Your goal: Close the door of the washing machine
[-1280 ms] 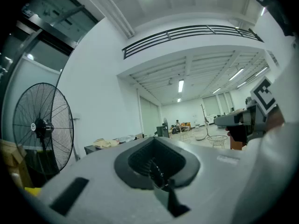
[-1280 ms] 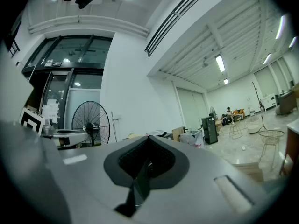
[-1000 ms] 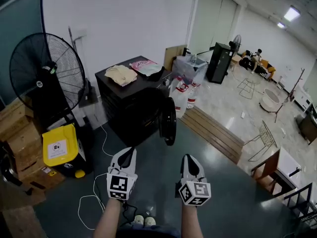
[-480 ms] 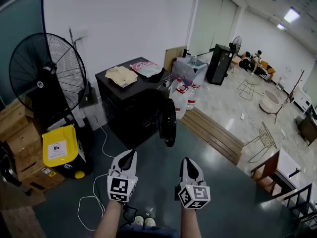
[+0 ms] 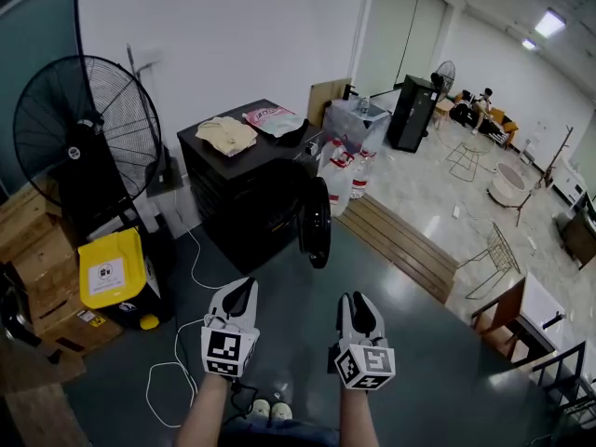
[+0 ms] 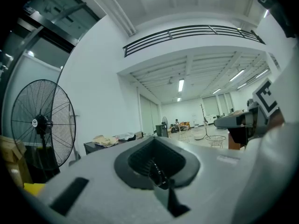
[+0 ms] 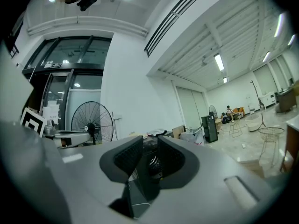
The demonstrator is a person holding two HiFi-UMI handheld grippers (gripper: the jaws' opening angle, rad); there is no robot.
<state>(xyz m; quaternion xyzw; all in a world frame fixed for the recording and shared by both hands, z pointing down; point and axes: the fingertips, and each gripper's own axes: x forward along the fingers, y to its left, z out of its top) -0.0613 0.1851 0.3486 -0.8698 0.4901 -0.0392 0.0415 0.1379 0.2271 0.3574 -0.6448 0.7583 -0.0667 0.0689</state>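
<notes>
Count from the head view: one black washing machine, one round door, two grippers. Two things lie on the machine's top, a beige cloth and a pink-and-white packet. Two fans: a big standing fan left of the machine and a small one far down the room. One yellow bin stands under the big fan, with cardboard boxes just beside it. One white cable loops over the floor. Water jugs stand behind the machine on its right; their number is unclear.

Washing machine: against the white wall, ahead of the person, well apart from both grippers. The door hangs open at the front's right side. It stands upright and is seen nearly edge-on, as a tall narrow oval with its long axis up and down. Its free edge points out toward the person.

Left gripper: held level and aimed at the machine. Its jaws are together with nothing in them.

Right gripper: beside the left one, also level. Its jaws have just been opening and stand slightly apart. Nothing is between them; in the right gripper view the machine shows through the gap, far off.
</notes>
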